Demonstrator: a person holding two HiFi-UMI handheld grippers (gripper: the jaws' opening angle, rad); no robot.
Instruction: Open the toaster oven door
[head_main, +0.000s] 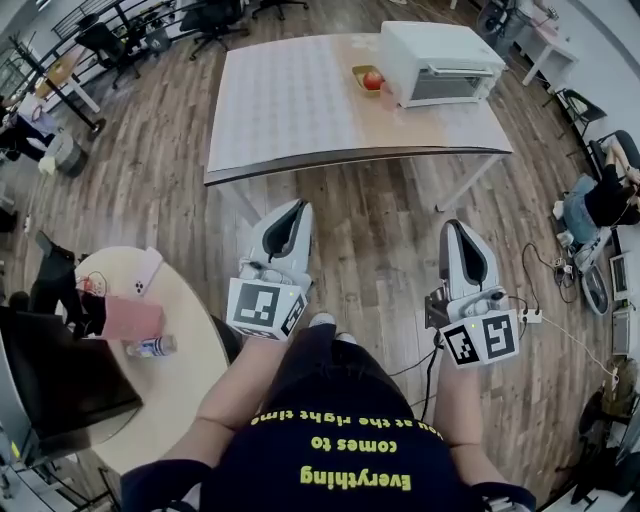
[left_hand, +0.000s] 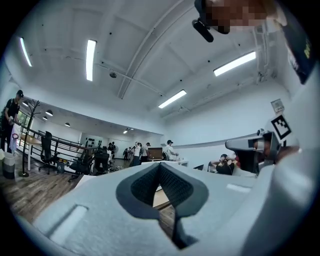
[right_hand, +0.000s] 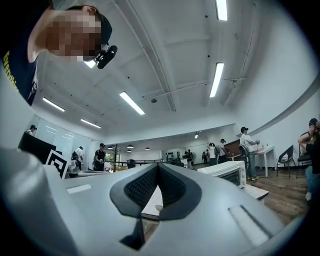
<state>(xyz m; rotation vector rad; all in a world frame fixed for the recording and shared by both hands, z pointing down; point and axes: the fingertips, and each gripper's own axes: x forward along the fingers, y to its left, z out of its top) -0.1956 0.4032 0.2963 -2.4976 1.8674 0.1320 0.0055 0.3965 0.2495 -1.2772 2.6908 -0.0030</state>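
Left gripper (head_main: 299, 208): jaws clenched, nothing gripped, held over floor, short of table (head_main: 300, 120). Yellow tray (head_main: 362, 70) with red fruit (head_main: 373, 80) seen just left of toaster oven (head_main: 437, 62). Oven set on table's far right corner, door (head_main: 452, 86) closed. Right gripper (head_main: 452, 228): clenched, empty, well apart from oven.

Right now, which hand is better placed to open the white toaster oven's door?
Probably the right. The white box-shaped toaster oven sits at the pale table's far right end, more in line with the right gripper, whose view shows it ahead. The left gripper is further left.
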